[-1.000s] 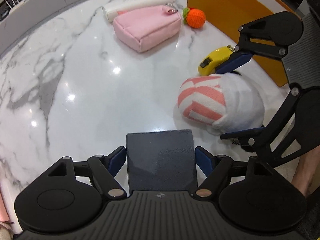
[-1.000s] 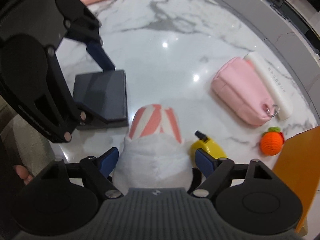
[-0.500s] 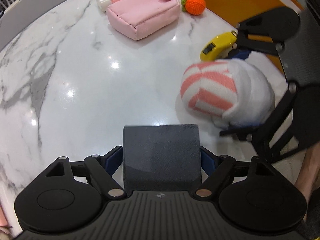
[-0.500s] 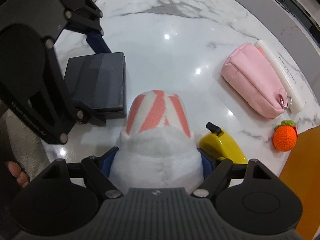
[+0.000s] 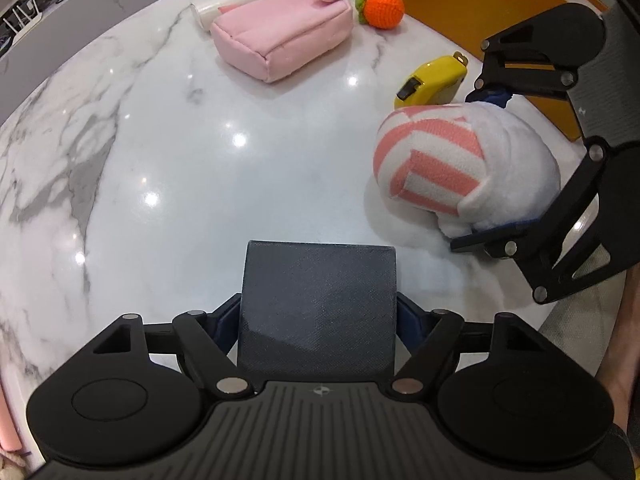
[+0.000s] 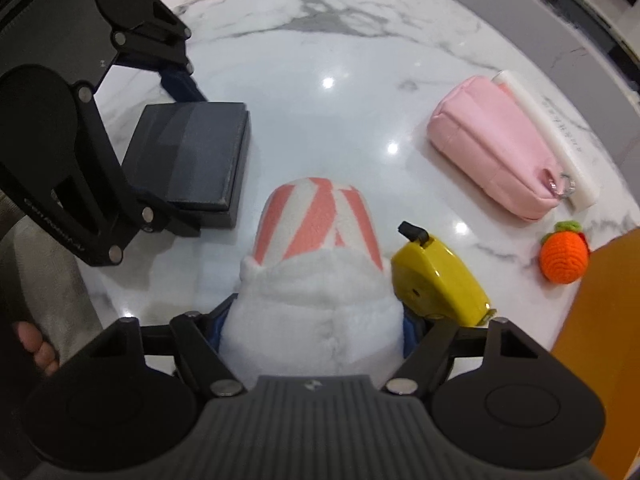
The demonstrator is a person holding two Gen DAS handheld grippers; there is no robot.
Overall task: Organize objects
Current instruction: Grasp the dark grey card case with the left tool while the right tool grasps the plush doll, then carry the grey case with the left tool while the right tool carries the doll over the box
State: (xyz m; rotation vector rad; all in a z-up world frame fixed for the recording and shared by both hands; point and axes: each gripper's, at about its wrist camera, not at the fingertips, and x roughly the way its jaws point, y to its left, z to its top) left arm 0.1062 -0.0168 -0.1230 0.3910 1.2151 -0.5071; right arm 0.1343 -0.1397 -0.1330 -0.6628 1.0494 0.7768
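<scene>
So, two grippers, one item each: the left gripper (image 5: 318, 316) was closing on one dark box (image 5: 318, 304), the right gripper (image 6: 314, 326) squeezing one striped plush (image 6: 316, 264), both on the marble table (image 5: 160, 140). Nearby sat one pink pouch (image 5: 280, 40), one yellow tape measure (image 5: 434, 80) and one crocheted orange (image 5: 384, 8).

Home-like room: marble table (image 5: 120, 184), bare foot (image 6: 36, 344).

box (image 5: 318, 304) left of plush (image 5: 460, 168), tape measure (image 5: 434, 80) behind, pouch (image 5: 280, 40) further back
</scene>
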